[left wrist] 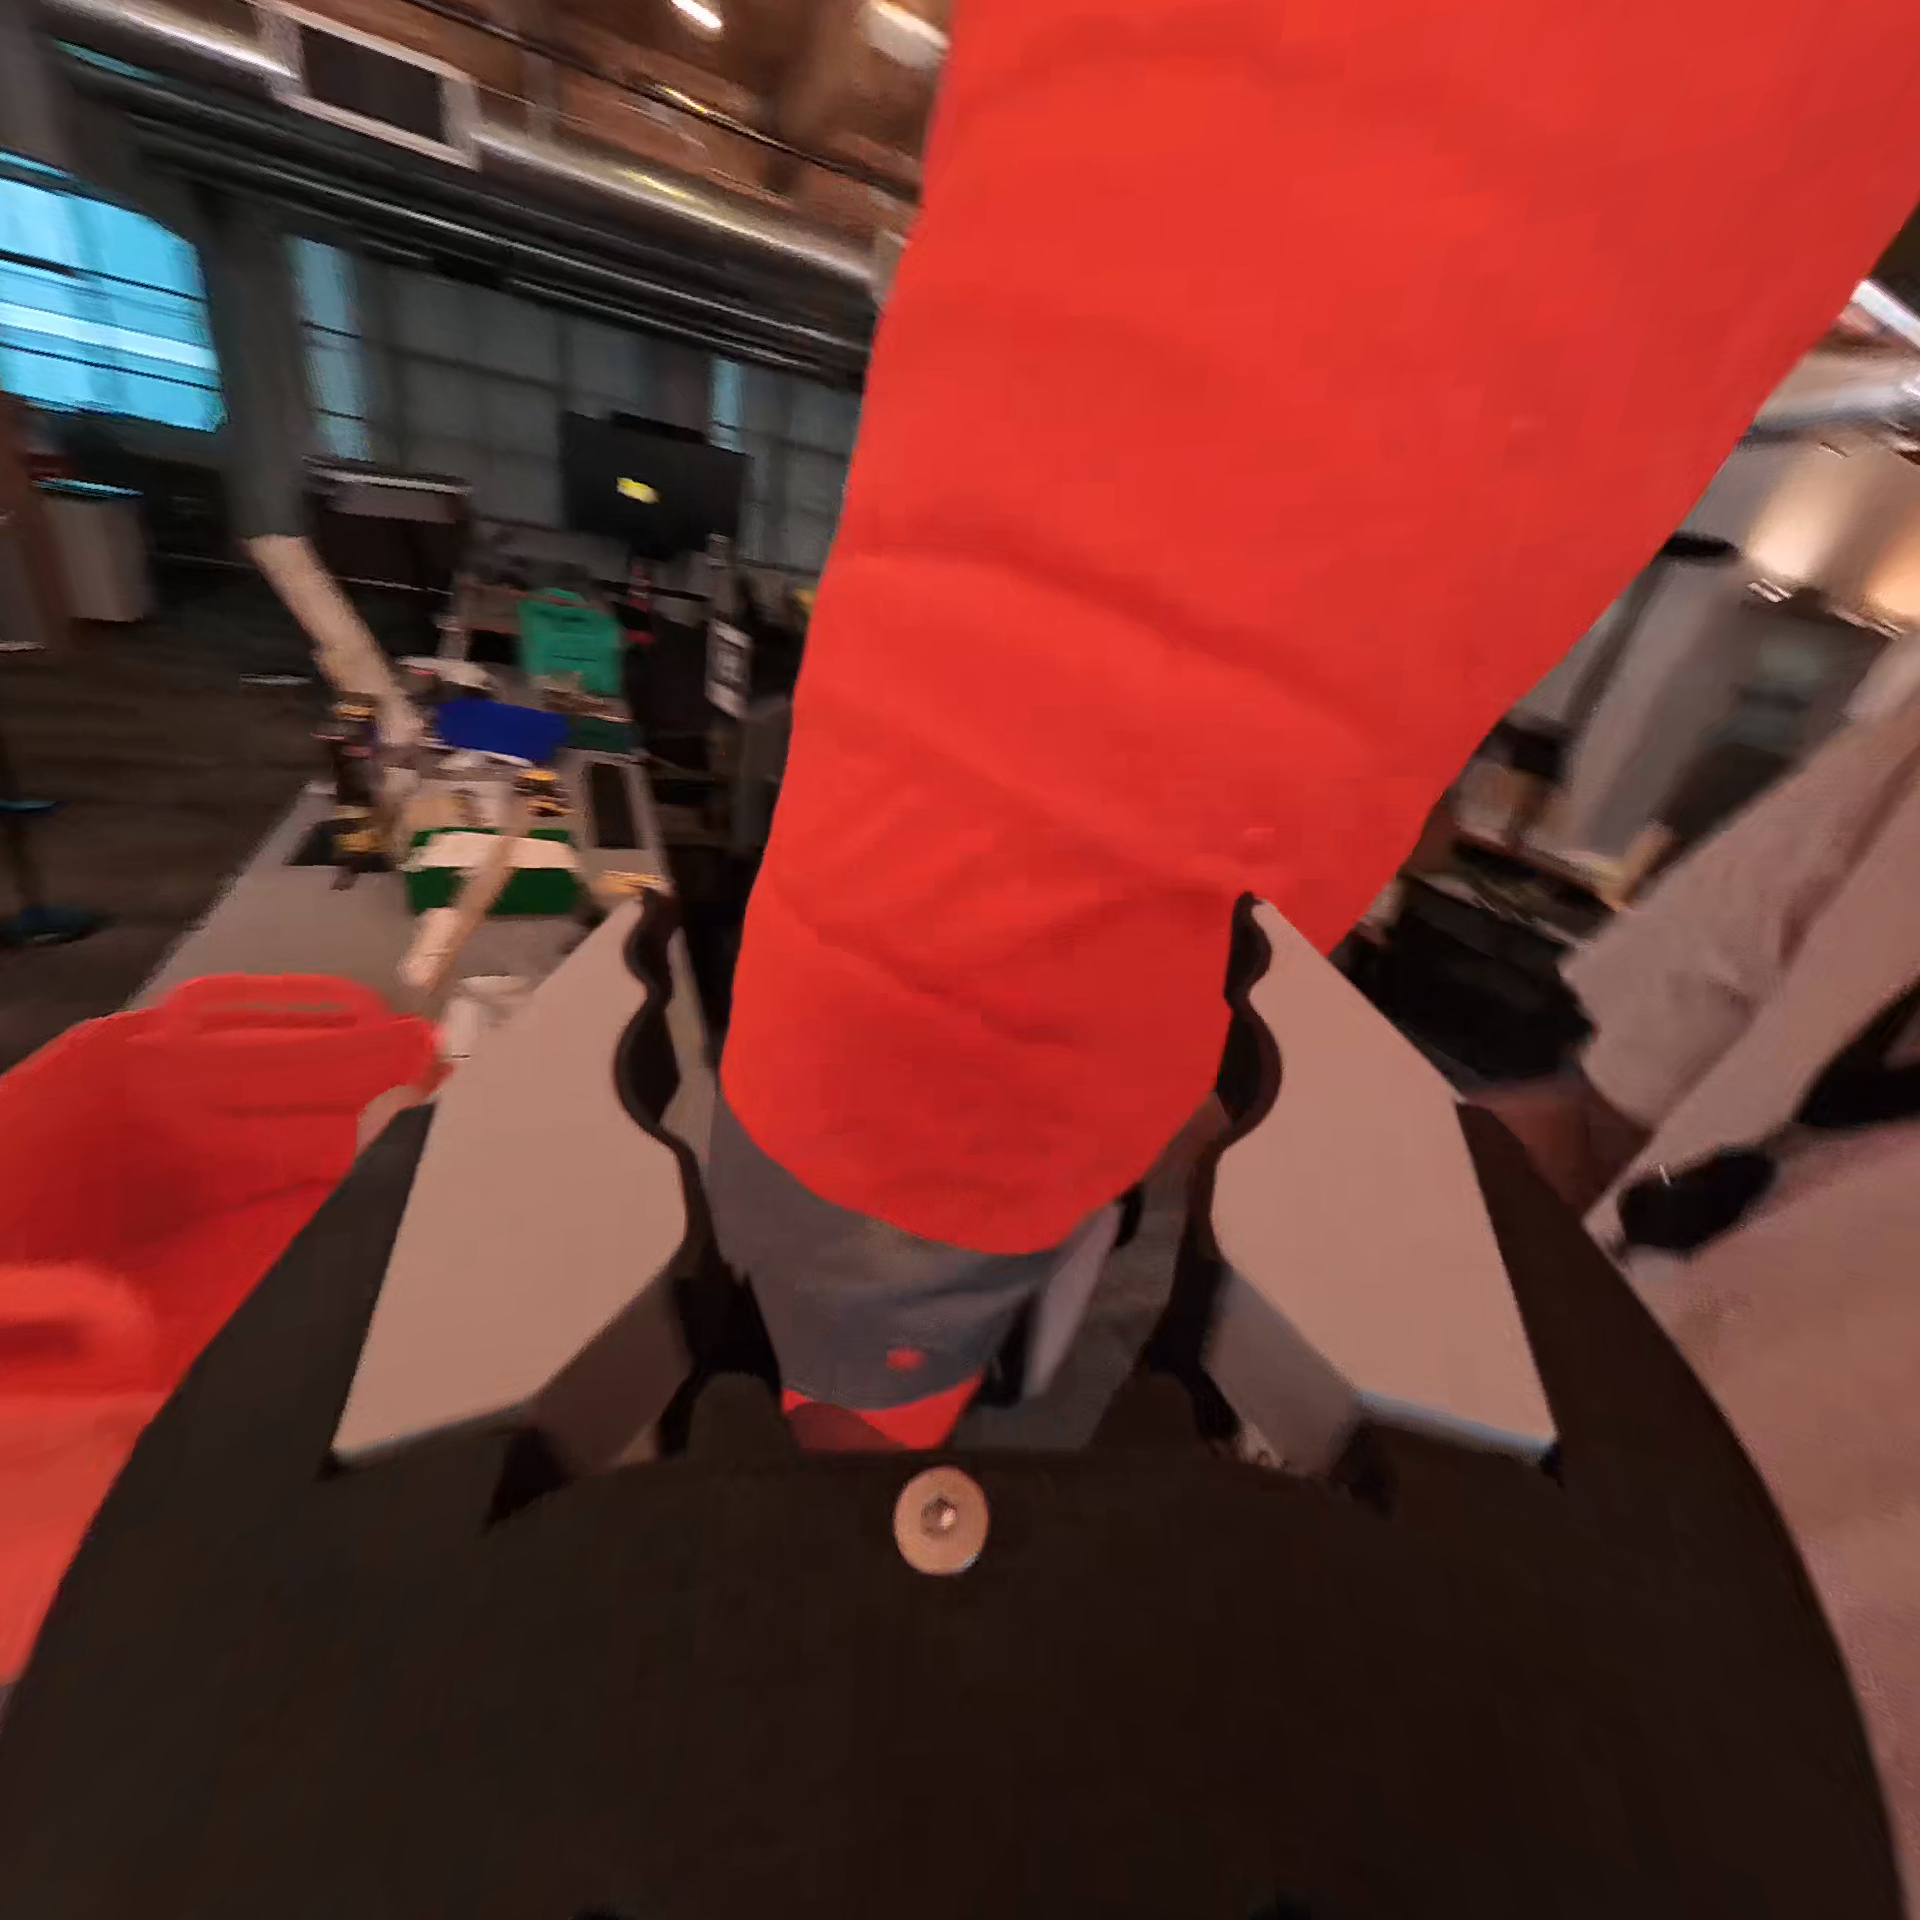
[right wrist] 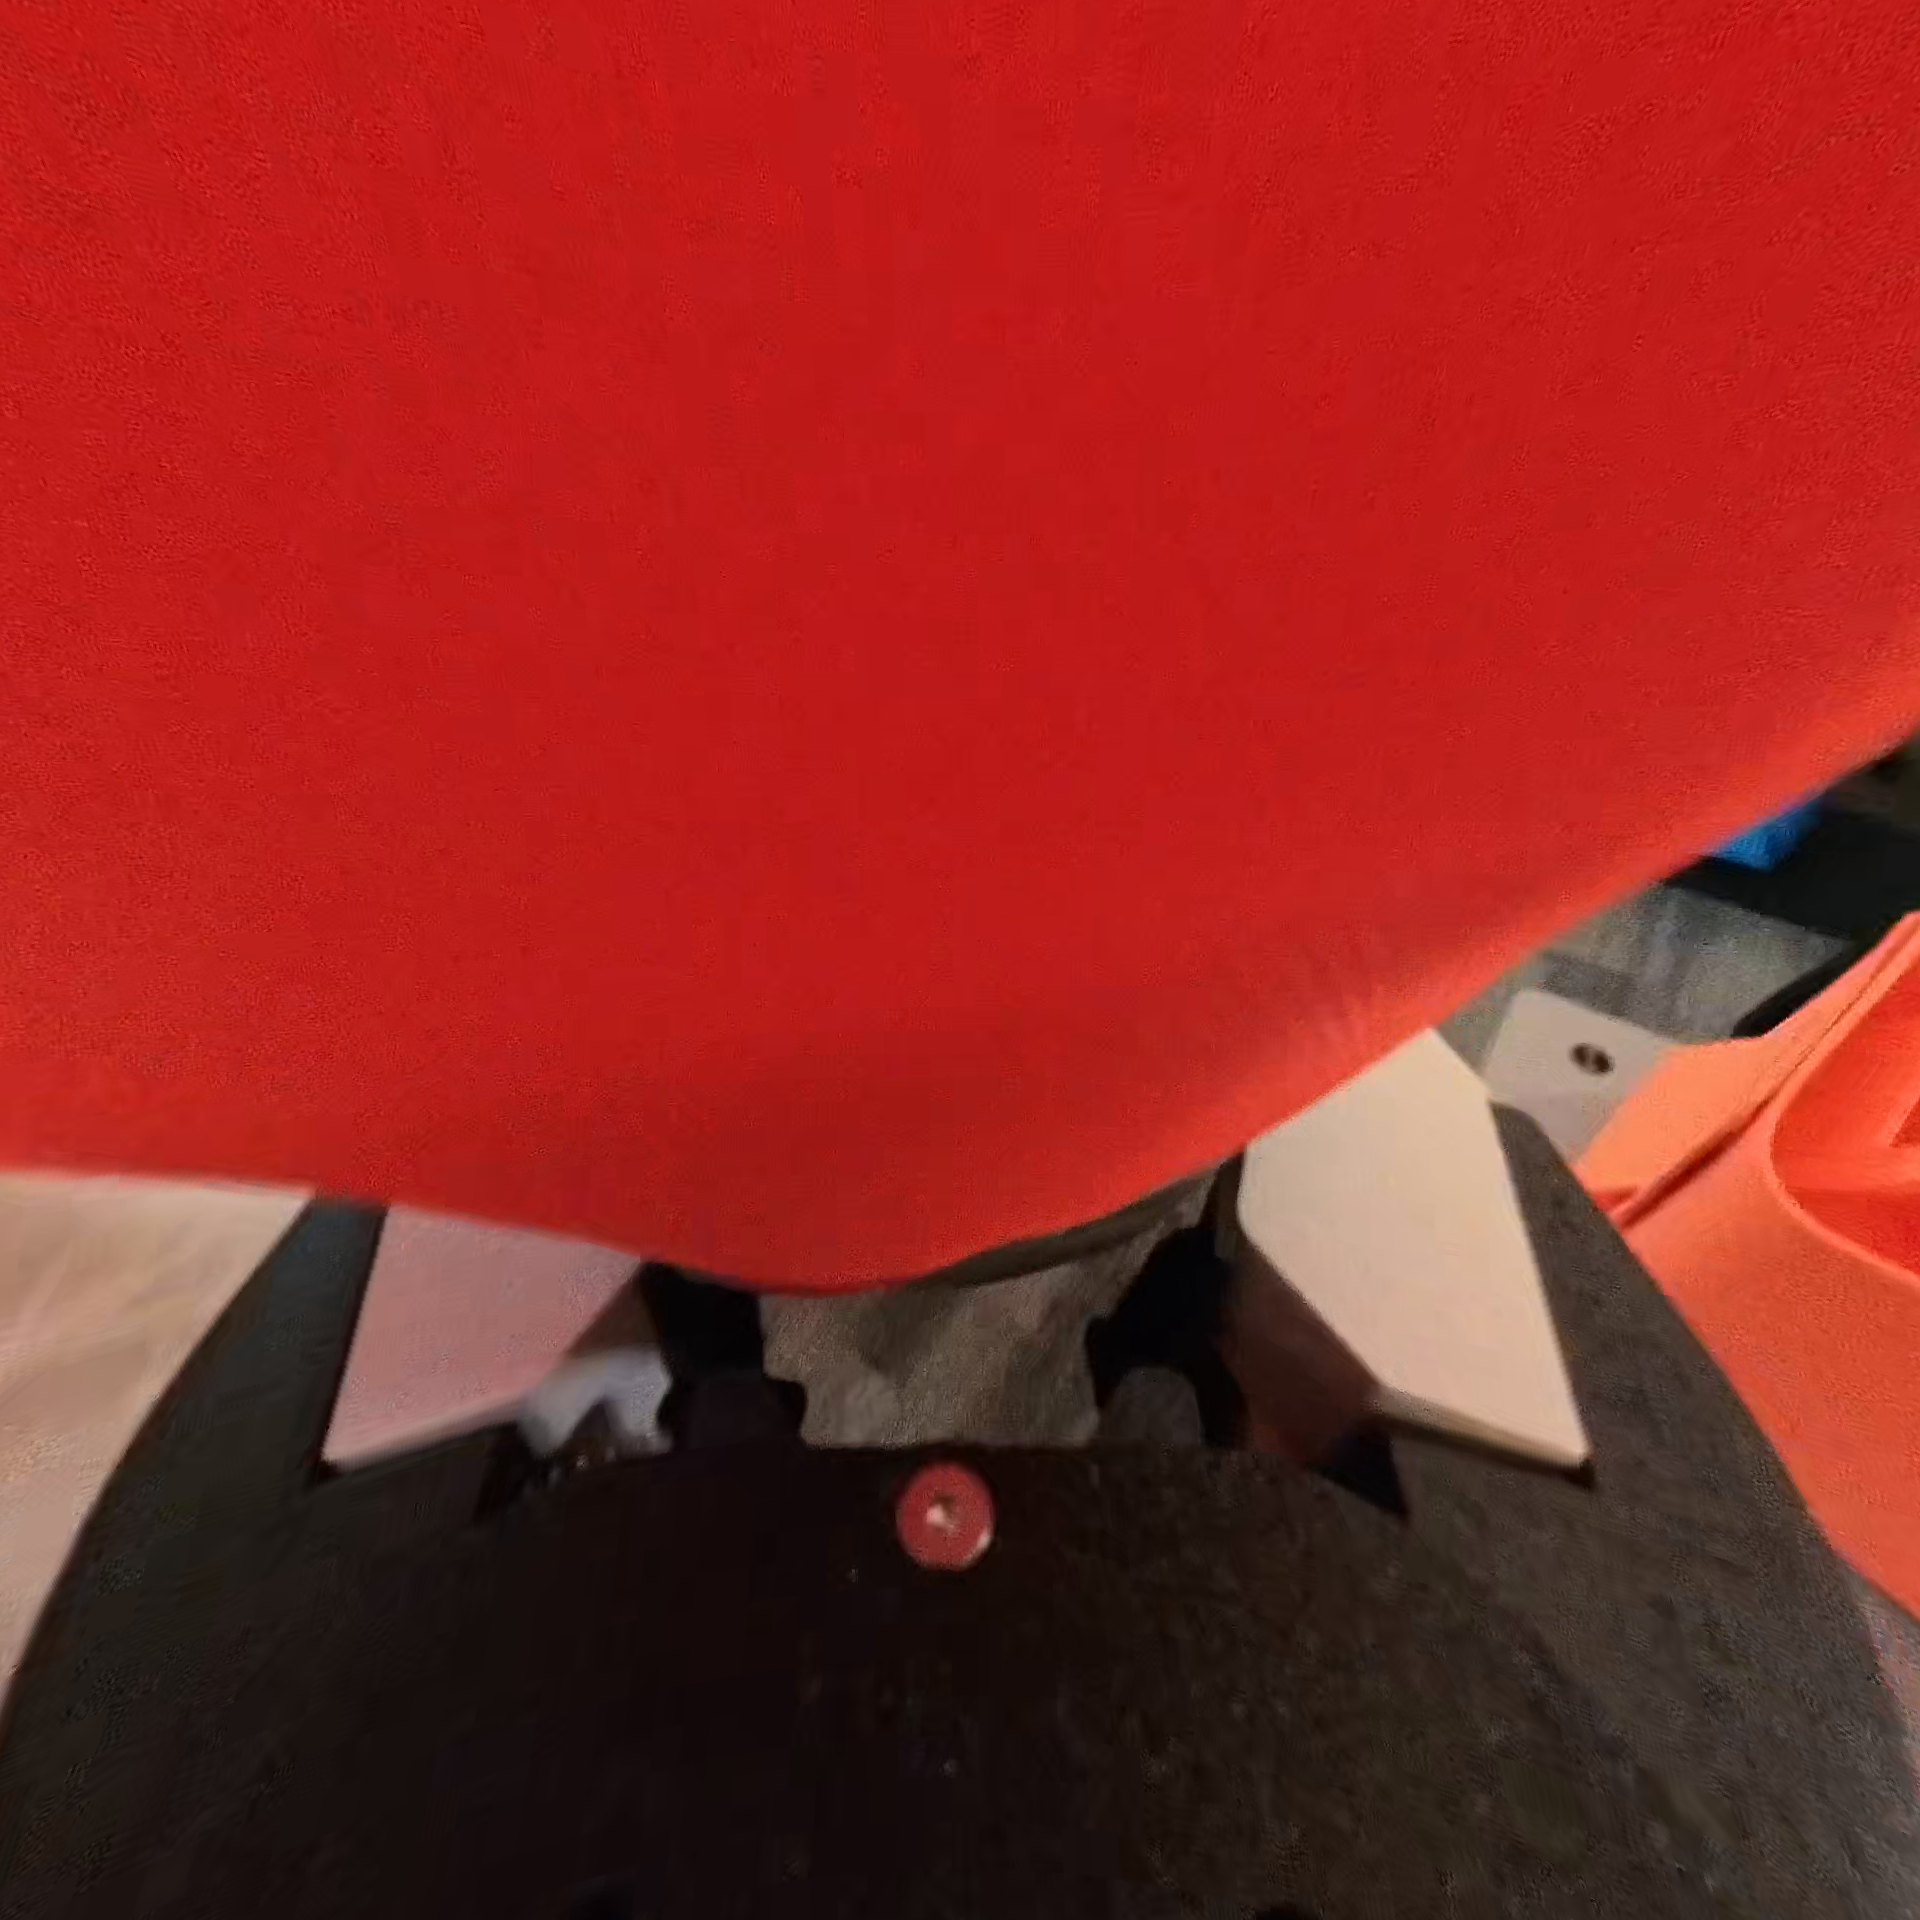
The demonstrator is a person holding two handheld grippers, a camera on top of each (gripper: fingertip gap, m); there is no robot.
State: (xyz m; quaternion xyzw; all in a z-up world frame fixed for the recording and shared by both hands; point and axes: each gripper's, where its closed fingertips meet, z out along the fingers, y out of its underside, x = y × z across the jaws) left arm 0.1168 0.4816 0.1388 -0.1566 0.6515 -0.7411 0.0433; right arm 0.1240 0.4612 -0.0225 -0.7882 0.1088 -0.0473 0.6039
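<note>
left tool [left wrist: 940,1039] spread wide around hanging red cloth [left wrist: 1195,520], not pinching it; right tool [right wrist: 935,1226] mostly buried under the cloth, grip state unclear; progress unclear

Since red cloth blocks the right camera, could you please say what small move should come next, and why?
Probably ease the right claw back slightly: the red garment fills its view and hides its fingertips, so its grip cannot be judged. Its grey end sits inside the left claw.
</note>
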